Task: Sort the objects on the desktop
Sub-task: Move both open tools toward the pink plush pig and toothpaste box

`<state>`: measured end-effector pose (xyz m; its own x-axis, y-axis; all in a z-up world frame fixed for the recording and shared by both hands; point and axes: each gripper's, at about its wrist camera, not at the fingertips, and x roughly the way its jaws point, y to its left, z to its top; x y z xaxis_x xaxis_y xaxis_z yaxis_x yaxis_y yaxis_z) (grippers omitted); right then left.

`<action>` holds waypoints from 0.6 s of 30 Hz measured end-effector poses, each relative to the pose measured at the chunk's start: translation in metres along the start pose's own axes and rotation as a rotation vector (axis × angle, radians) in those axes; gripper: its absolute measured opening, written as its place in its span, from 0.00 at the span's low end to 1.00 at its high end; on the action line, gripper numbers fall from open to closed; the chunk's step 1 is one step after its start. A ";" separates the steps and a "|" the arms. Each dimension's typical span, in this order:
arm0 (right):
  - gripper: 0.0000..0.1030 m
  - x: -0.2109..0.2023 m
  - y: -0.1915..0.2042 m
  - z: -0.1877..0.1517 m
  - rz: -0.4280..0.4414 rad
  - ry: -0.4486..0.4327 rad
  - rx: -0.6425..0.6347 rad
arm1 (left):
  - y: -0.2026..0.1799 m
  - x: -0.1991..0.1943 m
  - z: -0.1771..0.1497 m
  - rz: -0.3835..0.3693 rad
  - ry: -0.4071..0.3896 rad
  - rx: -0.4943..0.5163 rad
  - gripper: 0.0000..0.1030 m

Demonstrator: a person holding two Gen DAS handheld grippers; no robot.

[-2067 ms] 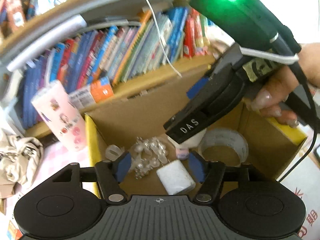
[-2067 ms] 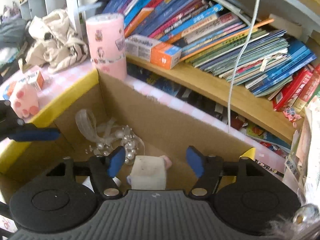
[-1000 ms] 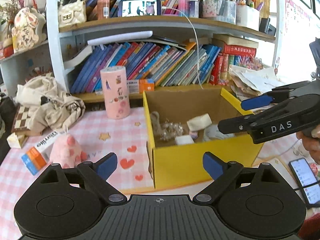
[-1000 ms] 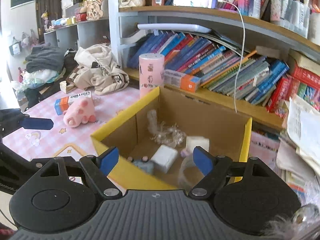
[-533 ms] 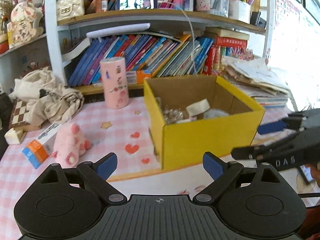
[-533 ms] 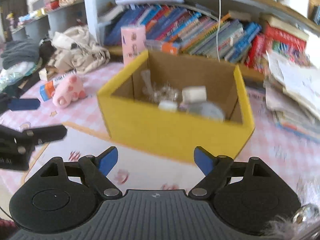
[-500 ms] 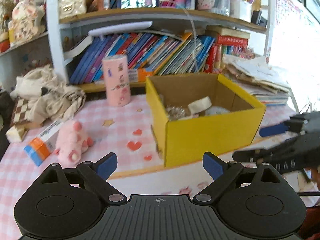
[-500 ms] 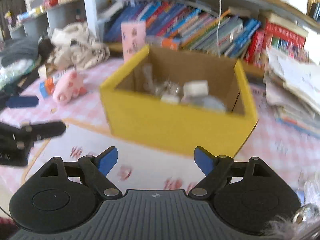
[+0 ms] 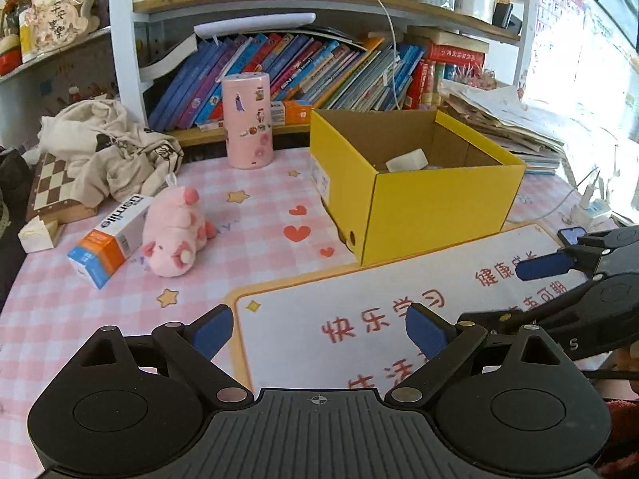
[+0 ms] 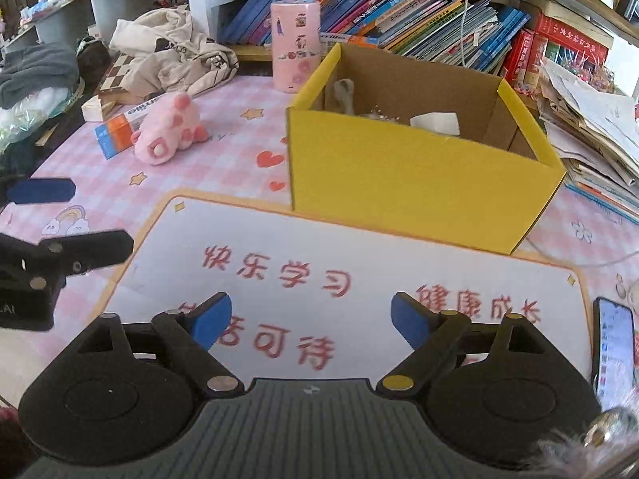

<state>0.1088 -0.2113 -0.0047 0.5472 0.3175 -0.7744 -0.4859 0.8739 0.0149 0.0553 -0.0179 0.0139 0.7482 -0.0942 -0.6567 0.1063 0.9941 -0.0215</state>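
Observation:
A yellow cardboard box (image 9: pixel 439 207) (image 10: pixel 403 183) stands on the desk with a white block (image 9: pixel 407 159) (image 10: pixel 435 121) and other small items inside. My left gripper (image 9: pixel 319 329) is open and empty, low over a white desk mat (image 9: pixel 359 311). My right gripper (image 10: pixel 305 317) is open and empty over the same mat (image 10: pixel 319 247), in front of the box. Each gripper shows in the other's view, the right one (image 9: pixel 559 279) and the left one (image 10: pixel 52 223). A pink plush pig (image 9: pixel 175 231) (image 10: pixel 167 127) and a toothpaste box (image 9: pixel 108 239) (image 10: pixel 124 125) lie left of the box.
A pink cylinder (image 9: pixel 247 119) (image 10: pixel 295 44) stands behind the box by a bookshelf (image 9: pixel 299 64). Beige cloth (image 9: pixel 108 147) and a chessboard (image 9: pixel 52 187) lie far left. Stacked papers (image 10: pixel 591 119) sit right. A phone (image 10: pixel 613 351) lies on the desk at right.
Both grippers have drawn back out of the box and down toward the desk's front. The white block and other items stay in the box.

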 end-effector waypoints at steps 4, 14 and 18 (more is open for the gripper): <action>0.86 0.000 0.018 -0.004 -0.006 0.011 0.000 | 0.011 -0.007 -0.006 -0.006 -0.001 0.006 0.93; 0.88 0.004 0.068 -0.004 0.017 0.017 -0.060 | 0.046 -0.029 -0.027 0.025 -0.003 -0.028 0.93; 0.88 0.007 0.087 -0.002 0.035 0.019 -0.099 | 0.061 -0.036 -0.034 0.050 -0.001 -0.058 0.93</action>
<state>0.0690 -0.1341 -0.0096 0.5165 0.3394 -0.7861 -0.5702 0.8213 -0.0200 0.0128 0.0480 0.0106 0.7526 -0.0447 -0.6570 0.0307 0.9990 -0.0328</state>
